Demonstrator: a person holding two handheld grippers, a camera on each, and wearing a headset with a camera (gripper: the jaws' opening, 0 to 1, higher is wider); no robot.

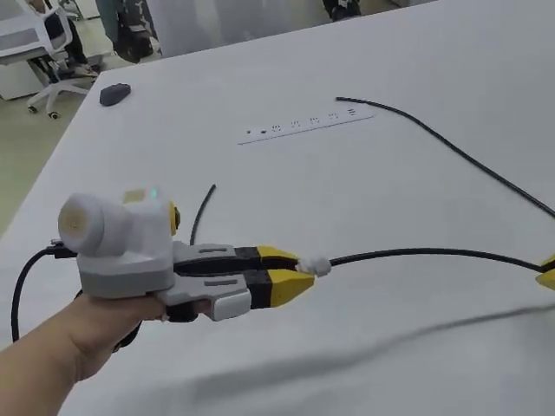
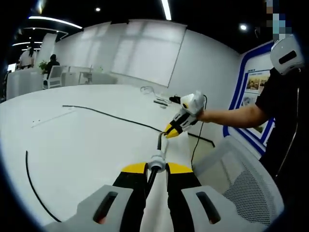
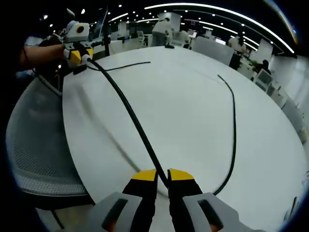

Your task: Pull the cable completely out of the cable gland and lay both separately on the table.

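The white table (image 1: 416,78) lies beneath; above it the black cable (image 1: 434,252) stretches from centre toward three o'clock, not yet out of the gland; the left gripper (image 1: 303,270) is clamped tight on the white cable gland (image 1: 316,266), the right gripper (image 3: 162,180) nipped shut on the cable at three o'clock; the thin cable may slip through that pinch, or whip once freed.

A white table (image 1: 416,69) is being occupied by a white power strip (image 1: 308,122), a long black cable (image 1: 451,147), a short black wire (image 1: 201,213) and a small dark object (image 1: 114,93).
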